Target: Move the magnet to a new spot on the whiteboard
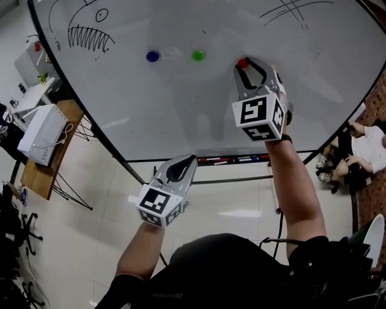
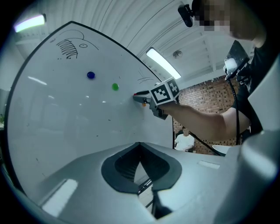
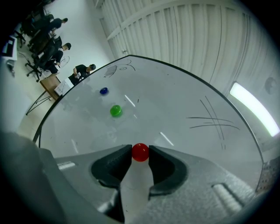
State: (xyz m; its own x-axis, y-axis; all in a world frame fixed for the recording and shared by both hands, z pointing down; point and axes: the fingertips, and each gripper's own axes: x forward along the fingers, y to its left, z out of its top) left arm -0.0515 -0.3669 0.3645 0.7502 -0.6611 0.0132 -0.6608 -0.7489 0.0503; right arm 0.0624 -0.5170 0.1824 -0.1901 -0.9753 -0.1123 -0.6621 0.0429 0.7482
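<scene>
A small red magnet (image 1: pixel 242 63) sits on the whiteboard (image 1: pixel 181 108), right of a green magnet (image 1: pixel 198 55) and a blue magnet (image 1: pixel 152 56). My right gripper (image 1: pixel 245 63) is up against the board, shut on the red magnet. In the right gripper view the red magnet (image 3: pixel 140 152) sits squeezed between the two dark pads of the right gripper (image 3: pixel 140 154), with the green magnet (image 3: pixel 115 110) and the blue magnet (image 3: pixel 103 91) farther off. My left gripper (image 1: pixel 188 160) hangs below the board's lower edge, shut and holding nothing; in its own view the left gripper (image 2: pixel 140 144) shows its tips together.
A marker tray (image 1: pixel 232 160) with pens runs along the board's lower edge. Black drawings mark the board's top left (image 1: pixel 89 35) and top right (image 1: pixel 295 11). A wooden table (image 1: pixel 42 175) with a white box stands on the left, and a person (image 1: pixel 362 145) sits on the right.
</scene>
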